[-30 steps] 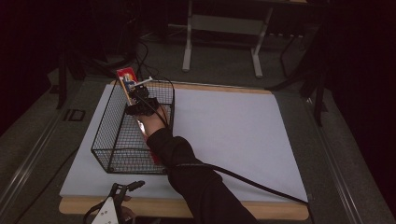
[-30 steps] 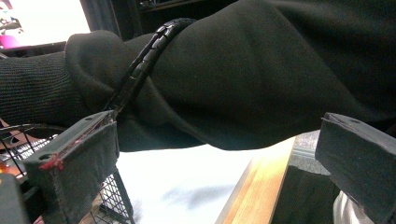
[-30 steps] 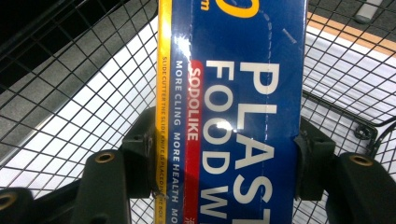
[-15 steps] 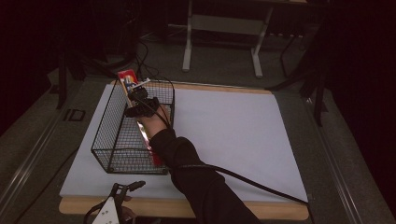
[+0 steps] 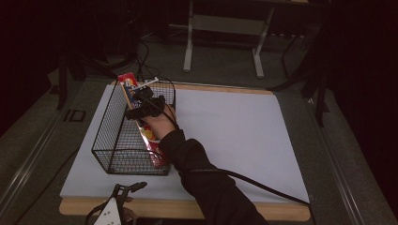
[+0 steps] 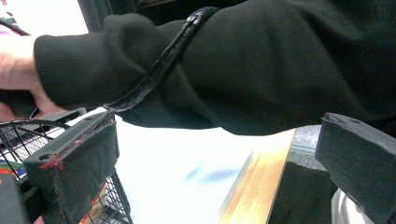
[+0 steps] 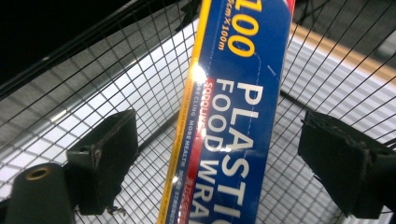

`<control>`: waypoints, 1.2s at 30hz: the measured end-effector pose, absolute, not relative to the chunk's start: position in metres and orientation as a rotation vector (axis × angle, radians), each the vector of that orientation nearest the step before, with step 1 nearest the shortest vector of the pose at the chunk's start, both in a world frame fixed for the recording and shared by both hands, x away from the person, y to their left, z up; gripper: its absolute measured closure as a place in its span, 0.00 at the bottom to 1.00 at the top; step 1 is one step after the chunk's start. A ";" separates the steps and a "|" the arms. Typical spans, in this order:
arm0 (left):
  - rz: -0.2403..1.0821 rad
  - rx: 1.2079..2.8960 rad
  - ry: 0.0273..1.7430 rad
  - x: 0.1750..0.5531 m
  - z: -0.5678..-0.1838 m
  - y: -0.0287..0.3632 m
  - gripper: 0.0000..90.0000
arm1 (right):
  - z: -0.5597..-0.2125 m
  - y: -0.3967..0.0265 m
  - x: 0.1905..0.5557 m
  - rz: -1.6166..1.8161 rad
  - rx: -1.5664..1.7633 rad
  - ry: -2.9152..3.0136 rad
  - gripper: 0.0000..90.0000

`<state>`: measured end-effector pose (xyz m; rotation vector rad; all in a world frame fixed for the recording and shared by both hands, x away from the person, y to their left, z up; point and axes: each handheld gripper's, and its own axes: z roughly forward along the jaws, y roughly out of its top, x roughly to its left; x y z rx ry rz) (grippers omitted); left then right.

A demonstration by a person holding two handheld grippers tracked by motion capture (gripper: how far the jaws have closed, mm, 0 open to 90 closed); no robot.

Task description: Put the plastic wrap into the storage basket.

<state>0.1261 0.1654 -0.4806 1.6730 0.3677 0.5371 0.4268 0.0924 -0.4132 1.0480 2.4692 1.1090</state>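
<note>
Plastic-wrap box [image 7: 233,116] propped slantwise in wire basket [image 5: 112,140], between the just-opened jaws of right hand-held gripper [image 7: 219,154], touching neither pad; left hand-held gripper [image 6: 215,163] wide open, empty.

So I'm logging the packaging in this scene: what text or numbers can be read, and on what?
"100": top of the blue plastic wrap box, in yellow.
"PLASTIC FOOD WRAP": white letters down the same box, cut off at the frame's lower edge.
"...cm x 100m": small yellow line at its top, partly cut off.
Small print on the box's red strip: too small to read.
"ID": floor mark left of the table, high view.
</note>
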 end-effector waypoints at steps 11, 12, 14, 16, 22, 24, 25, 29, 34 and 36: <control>0.531 1.682 0.364 0.127 -0.481 0.163 0.00 | -0.396 0.058 0.416 1.168 0.948 2.476 0.16; 0.526 1.683 0.361 0.128 -0.481 0.163 0.00 | -0.396 0.058 0.416 1.168 0.948 2.476 0.16; 0.527 1.691 0.358 0.128 -0.482 0.162 0.00 | -0.392 0.046 0.412 1.151 0.924 2.465 0.16; 0.523 1.690 0.358 0.129 -0.482 0.162 0.00 | -0.388 0.036 0.410 1.162 0.917 2.462 0.16; 0.525 1.693 0.361 0.130 -0.482 0.161 0.00 | -0.379 0.011 0.405 1.162 0.884 2.430 0.17; 0.527 1.687 0.359 0.130 -0.482 0.160 0.00 | -0.376 0.001 0.402 1.149 0.895 2.424 0.17; 0.530 1.693 0.362 0.130 -0.482 0.160 0.00 | -0.375 -0.008 0.401 1.152 0.889 2.432 0.17; 0.528 1.693 0.365 0.132 -0.483 0.160 0.00 | -0.374 -0.023 0.397 1.164 0.870 2.419 0.17; 0.528 1.690 0.361 0.132 -0.483 0.160 0.00 | -0.379 -0.050 0.391 1.177 0.877 2.401 0.17; 0.530 1.691 0.360 0.132 -0.483 0.160 0.00 | -0.380 -0.055 0.390 1.178 0.888 2.392 0.17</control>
